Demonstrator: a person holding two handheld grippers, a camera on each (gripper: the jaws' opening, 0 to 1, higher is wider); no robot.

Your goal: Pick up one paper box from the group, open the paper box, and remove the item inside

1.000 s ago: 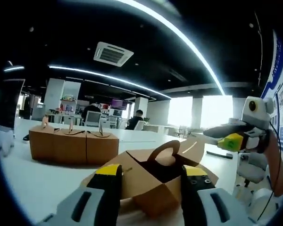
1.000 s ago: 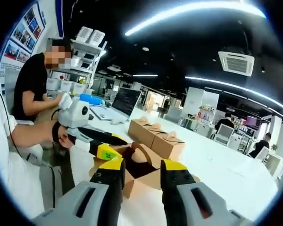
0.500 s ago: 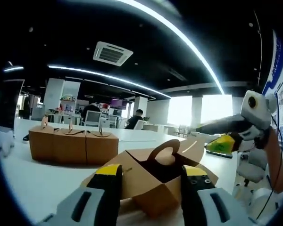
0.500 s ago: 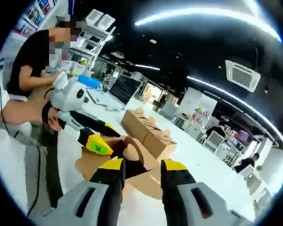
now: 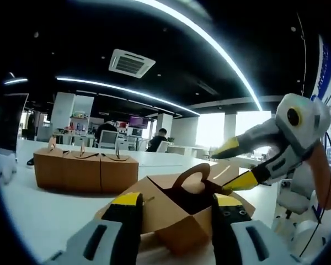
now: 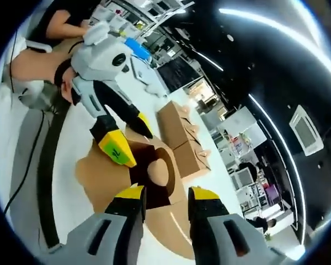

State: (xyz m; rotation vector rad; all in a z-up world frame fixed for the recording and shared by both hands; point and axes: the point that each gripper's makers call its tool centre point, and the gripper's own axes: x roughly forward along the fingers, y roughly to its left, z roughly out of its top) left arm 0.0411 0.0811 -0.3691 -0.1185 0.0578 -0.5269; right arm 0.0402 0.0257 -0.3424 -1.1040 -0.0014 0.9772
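1. Since a second ago the right gripper (image 5: 230, 168) has swung in toward the open paper box (image 5: 179, 212); its yellow tips now stand apart over the box's mouth, holding nothing.
2. In the right gripper view, those same tongs (image 6: 163, 194) hang just above the dark opening of the box (image 6: 113, 175), jaws spread with a gap between them.
3. The left gripper (image 6: 127, 139) sits at the box's near rim; its yellow-tipped jaws straddle a flap, though whether they pinch it I cannot tell.
4. Beyond the left tongs' tips (image 5: 176, 200), a row of closed boxes (image 5: 85, 170) rests on the white table (image 5: 41, 212), well apart from the open one.
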